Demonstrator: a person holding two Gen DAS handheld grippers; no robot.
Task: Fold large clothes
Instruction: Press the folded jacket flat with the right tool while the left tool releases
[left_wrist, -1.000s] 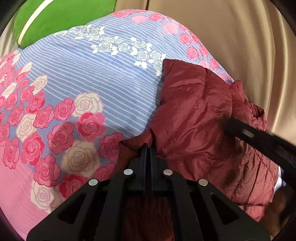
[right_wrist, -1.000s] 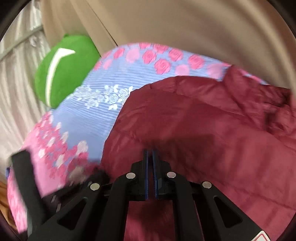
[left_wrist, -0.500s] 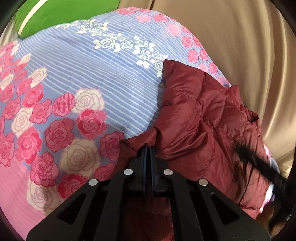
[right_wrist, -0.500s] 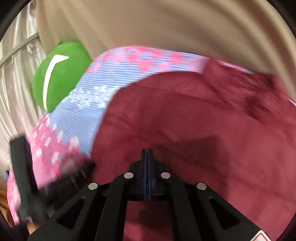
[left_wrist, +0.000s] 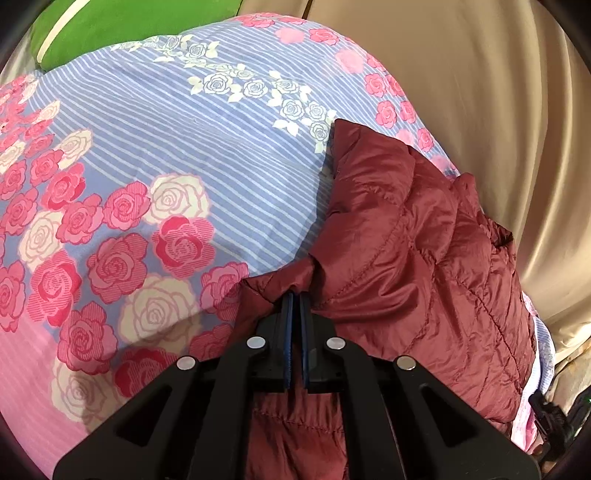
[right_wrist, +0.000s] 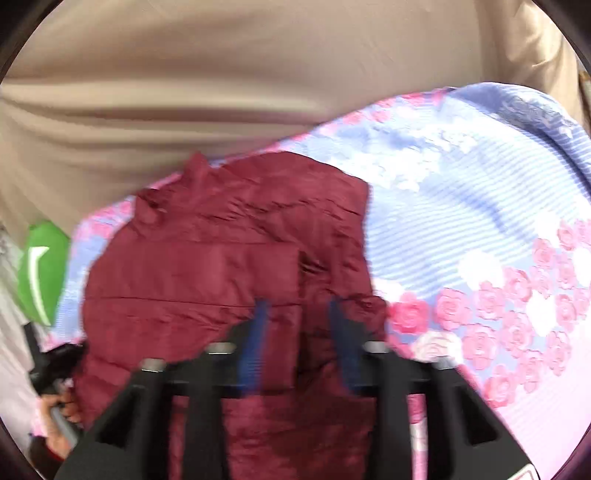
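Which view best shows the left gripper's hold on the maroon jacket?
The left wrist view: the left gripper is sharp, shut on a fold of the maroon jacket. The right wrist view is blurred and shows only the jacket's spread.

The jacket (left_wrist: 413, 266) is made of shiny, puffy, stitched cloth. The bedsheet (left_wrist: 207, 155) is soft, dull cloth. The curtain (left_wrist: 480, 92) is made of smooth, slightly shiny cloth.

Black claw (left_wrist: 294, 295) frames, blue pads (right_wrist: 255, 336), silver round screws (left_wrist: 257, 342).
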